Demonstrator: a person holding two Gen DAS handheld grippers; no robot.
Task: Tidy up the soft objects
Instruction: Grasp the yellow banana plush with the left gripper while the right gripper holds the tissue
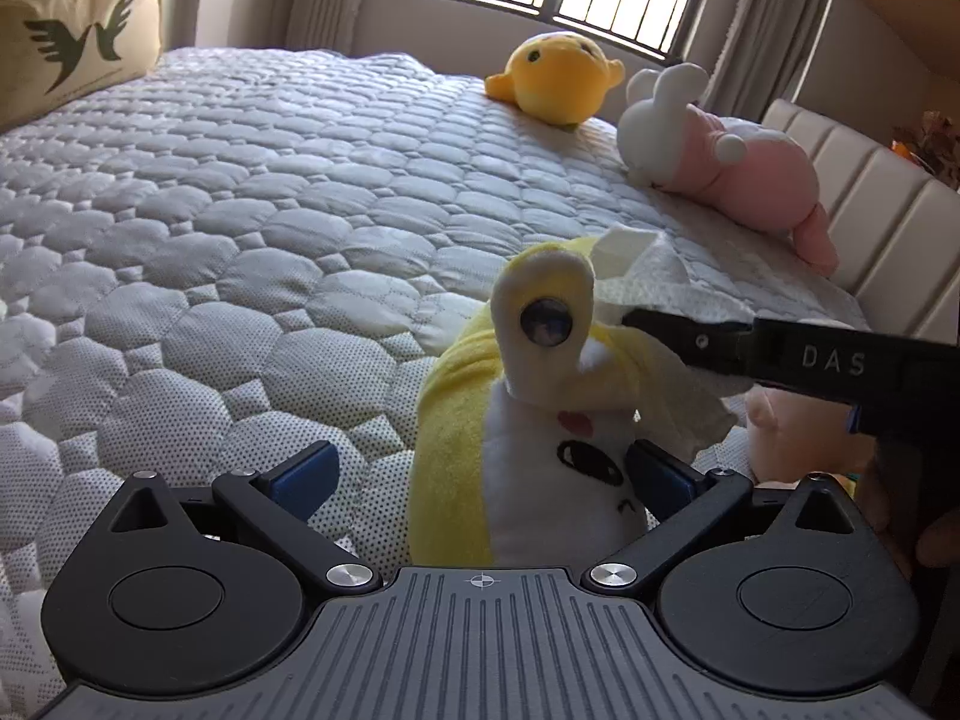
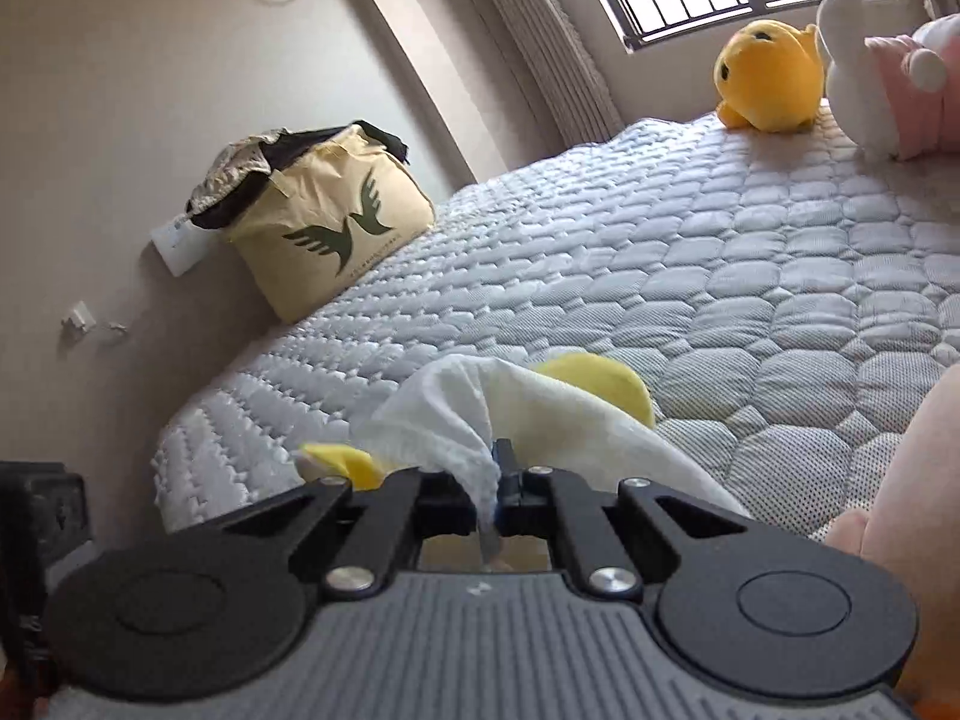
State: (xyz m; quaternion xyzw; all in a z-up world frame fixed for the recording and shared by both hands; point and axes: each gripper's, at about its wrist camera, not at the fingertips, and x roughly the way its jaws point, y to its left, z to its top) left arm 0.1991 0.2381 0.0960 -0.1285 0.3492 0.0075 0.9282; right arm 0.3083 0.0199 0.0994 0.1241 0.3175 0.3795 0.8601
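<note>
banana plush (image 1: pixel 516 468) stands on the quilted bed (image 1: pixel 240 210) right between your left gripper (image 1: pixel 480 474) pads, nearer that hand | long axis runs up and away, tip toward the window | left jaws spread wide, holding nothing | your right gripper (image 2: pixel 498 474) is pinched tight on a white cloth (image 2: pixel 456 414) draped over the plush

Banana plush (image 1: pixel 528 420) near on the mattress (image 1: pixel 240 210); two plush toys (image 1: pixel 555 81) far, bag (image 1: pixel 66 30) left.
</note>
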